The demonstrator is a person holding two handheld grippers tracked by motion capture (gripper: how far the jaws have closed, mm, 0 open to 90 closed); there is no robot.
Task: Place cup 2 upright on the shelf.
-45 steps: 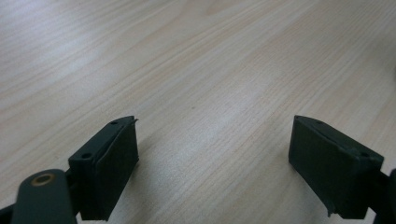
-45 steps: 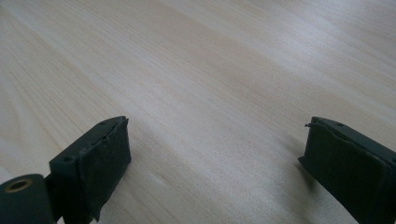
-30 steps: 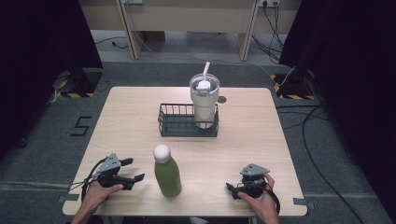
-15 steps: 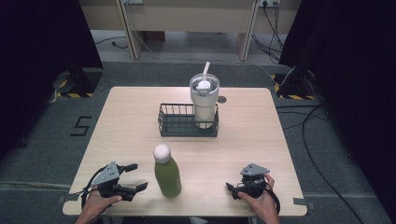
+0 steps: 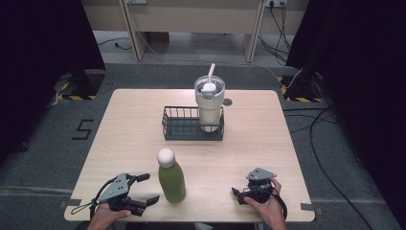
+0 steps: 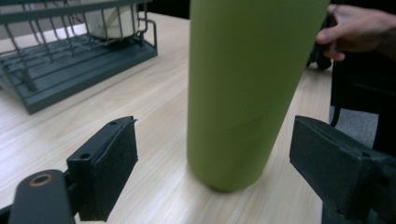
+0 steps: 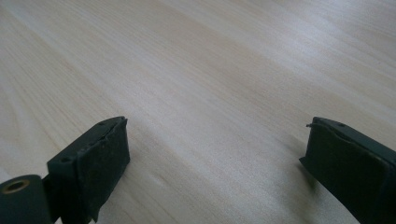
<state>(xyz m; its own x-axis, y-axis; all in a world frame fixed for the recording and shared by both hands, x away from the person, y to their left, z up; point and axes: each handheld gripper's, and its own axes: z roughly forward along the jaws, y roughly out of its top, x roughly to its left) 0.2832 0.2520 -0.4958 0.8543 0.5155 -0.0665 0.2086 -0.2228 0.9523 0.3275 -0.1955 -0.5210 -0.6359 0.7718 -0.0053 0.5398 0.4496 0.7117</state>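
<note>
**Green bottle between parted left jaws; right claw idle on bare tabletop**

Item 1: your left claw (image 5: 147, 189), released, jaws spread wide. The tall matte-green cylindrical bottle with a round white cap (image 5: 171, 175) stands upright just ahead of it; in the left gripper view the bottle (image 6: 245, 88) sits in line with the gap, neither pad touching it.

Item 2: your right claw (image 5: 235, 193), released, jaws wide apart over the pale wooden table (image 7: 224, 70), nothing between them. The bottle stands well off to its left.

Item 3: dark wire rectangular basket (image 5: 184, 125), far beyond both claws, holding an upright cream tumbler with clear lid and straw (image 5: 209, 103) at its right end.
</note>
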